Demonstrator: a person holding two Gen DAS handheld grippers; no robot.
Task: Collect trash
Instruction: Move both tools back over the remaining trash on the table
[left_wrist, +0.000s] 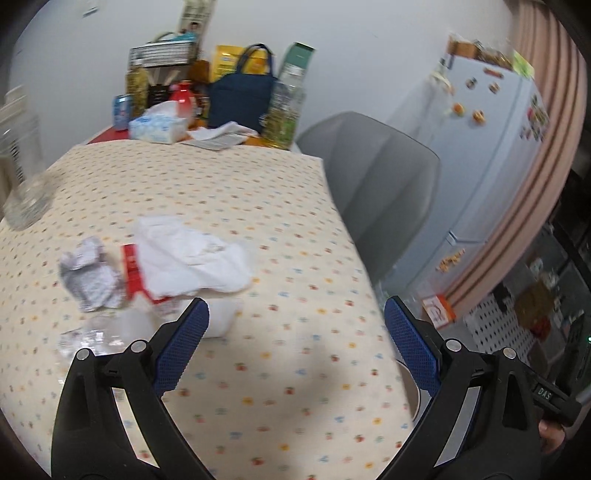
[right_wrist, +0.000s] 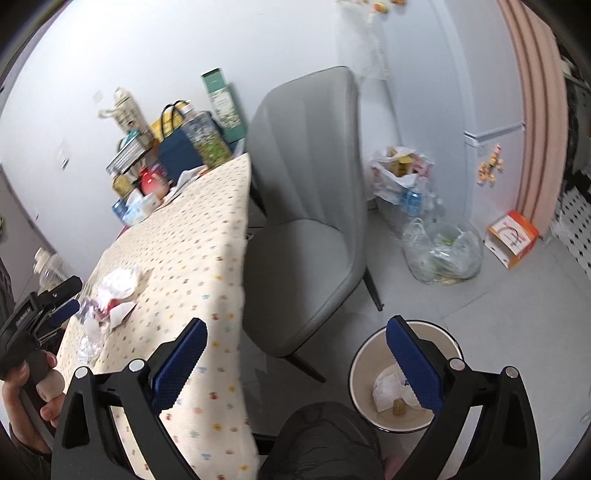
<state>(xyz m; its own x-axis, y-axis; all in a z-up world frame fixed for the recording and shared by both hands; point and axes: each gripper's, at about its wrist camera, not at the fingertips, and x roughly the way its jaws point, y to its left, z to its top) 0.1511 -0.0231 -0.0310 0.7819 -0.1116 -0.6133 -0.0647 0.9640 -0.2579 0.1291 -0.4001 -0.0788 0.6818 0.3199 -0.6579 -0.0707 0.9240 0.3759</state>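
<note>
white crumpled paper napkin (left_wrist: 192, 254) on dotted tablecloth (left_wrist: 258, 206) | left gripper (left_wrist: 295, 347) wide, empty | right gripper (right_wrist: 295, 365) wide, empty | risk: thin napkin slips the pads, misses round cream waste bin (right_wrist: 356, 373)

My left camera looks down close over the table (left_wrist: 258, 206), facing the wall at twelve o'clock. My right camera sits beyond the table's edge, above the bin (right_wrist: 360, 354) at five o'clock. Both share table (right_wrist: 192, 236) and chair (left_wrist: 380, 184).

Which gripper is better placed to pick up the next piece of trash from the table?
Left. The left gripper, open and empty, faces the crumpled paper and white tissue; the right gripper, also open, hangs over the waste bin.
</note>
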